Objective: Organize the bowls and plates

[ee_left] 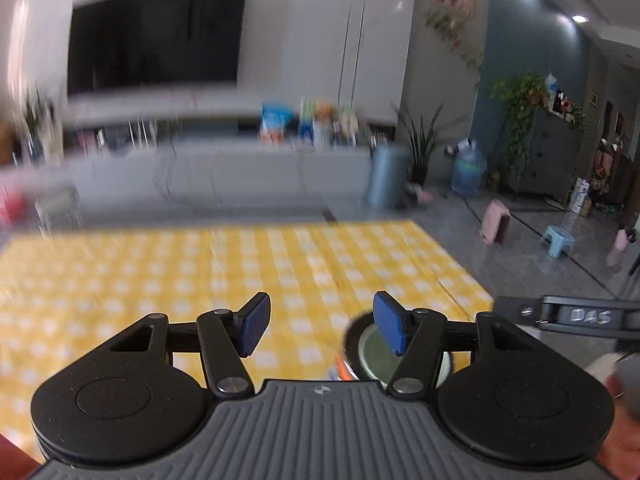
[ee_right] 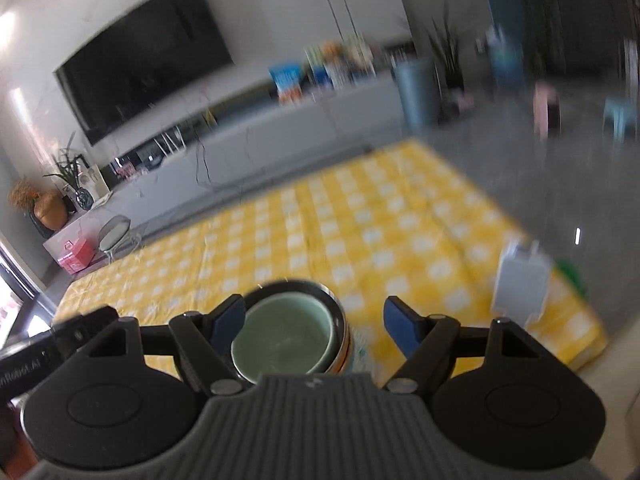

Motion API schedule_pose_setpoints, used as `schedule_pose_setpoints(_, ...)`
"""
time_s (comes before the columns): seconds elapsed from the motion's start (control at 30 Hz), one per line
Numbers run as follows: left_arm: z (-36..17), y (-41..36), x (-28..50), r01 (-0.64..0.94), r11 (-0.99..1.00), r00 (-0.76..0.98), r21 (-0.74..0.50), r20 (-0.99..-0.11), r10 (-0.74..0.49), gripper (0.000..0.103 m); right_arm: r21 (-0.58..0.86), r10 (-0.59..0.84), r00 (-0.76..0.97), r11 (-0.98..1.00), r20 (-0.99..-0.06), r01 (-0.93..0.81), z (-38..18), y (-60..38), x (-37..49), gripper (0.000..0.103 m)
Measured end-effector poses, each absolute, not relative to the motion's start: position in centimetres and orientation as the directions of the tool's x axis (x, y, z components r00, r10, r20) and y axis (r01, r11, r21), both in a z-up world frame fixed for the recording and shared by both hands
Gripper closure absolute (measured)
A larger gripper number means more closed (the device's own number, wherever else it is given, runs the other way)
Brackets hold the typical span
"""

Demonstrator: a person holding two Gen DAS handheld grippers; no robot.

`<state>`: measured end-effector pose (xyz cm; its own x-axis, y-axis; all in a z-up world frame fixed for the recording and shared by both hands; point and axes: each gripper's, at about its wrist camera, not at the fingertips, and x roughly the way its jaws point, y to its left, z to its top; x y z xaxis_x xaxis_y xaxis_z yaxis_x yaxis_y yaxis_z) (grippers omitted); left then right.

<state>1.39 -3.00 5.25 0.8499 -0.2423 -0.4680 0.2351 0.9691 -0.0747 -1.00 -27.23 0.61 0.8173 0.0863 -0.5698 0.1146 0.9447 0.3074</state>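
Note:
A stack of nested bowls (ee_right: 286, 336) stands on the yellow checked tablecloth (ee_right: 360, 220): a pale green bowl inside a dark-rimmed one, with orange and white edges below. My right gripper (ee_right: 314, 312) hovers above it, open, and its left finger overlaps the stack's rim in the picture. In the left wrist view the same stack (ee_left: 370, 354) peeks out behind the right finger of my left gripper (ee_left: 320, 312). That gripper is open with only cloth showing between its blue pads. Both views are blurred.
A white boxy object (ee_right: 520, 280) stands near the table's right edge, with something green (ee_right: 572, 272) behind it. Part of the other gripper shows at the right (ee_left: 572, 316) and at the left (ee_right: 40, 352). Beyond the table are a TV wall, a low cabinet and grey floor.

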Motion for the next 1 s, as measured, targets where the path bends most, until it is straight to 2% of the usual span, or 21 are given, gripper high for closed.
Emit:
schedule_pose_setpoints(0.17,5.4,-2.7,-2.4,0.255,0.967,0.908,-0.014,-0.339,-0.244,0.033,0.186,0.012,0.898,0.979,-0.439,0.078,1.9,-25.7,-5.6,0.019)
schedule_pose_setpoints(0.33,3.7,-3.9,-4.9,0.209,0.971,0.942,0.116,-0.29,-0.168,0.019,0.125,-0.016,0.927,0.99,-0.374,0.067,0.6,-24.3,-9.0,0.012)
schedule_pose_setpoints(0.37,3.3,-4.1,-5.2,0.191,0.974,0.944,0.12,-0.295,-0.149,0.014,0.125,-0.019,0.927,0.99,-0.374,0.07,0.1,-24.0,-9.4,0.012)
schedule_pose_setpoints(0.53,0.8,-4.5,-5.8,0.173,0.98,0.931,0.099,-0.342,-0.129,0.014,0.144,-0.024,0.927,0.986,-0.375,0.084,-2.9,-22.8,-10.8,0.008)
schedule_pose_setpoints(0.7,-2.1,-4.6,-4.8,0.173,0.978,0.877,0.118,-0.471,-0.098,0.014,0.145,-0.008,0.911,0.987,-0.412,0.074,-5.2,-21.8,-11.2,0.008)
schedule_pose_setpoints(0.8,-3.1,-4.2,-4.7,0.155,0.984,0.846,0.086,-0.527,-0.087,0.014,0.09,-0.011,0.9,0.994,-0.436,0.056,-6.1,-20.7,-11.0,0.008)
schedule_pose_setpoints(1.0,-4.7,-3.7,-5.0,0.154,0.982,0.819,0.105,-0.57,-0.068,0.014,0.076,-0.021,0.868,0.995,-0.496,0.068,-7.9,-20.5,-9.9,0.008)
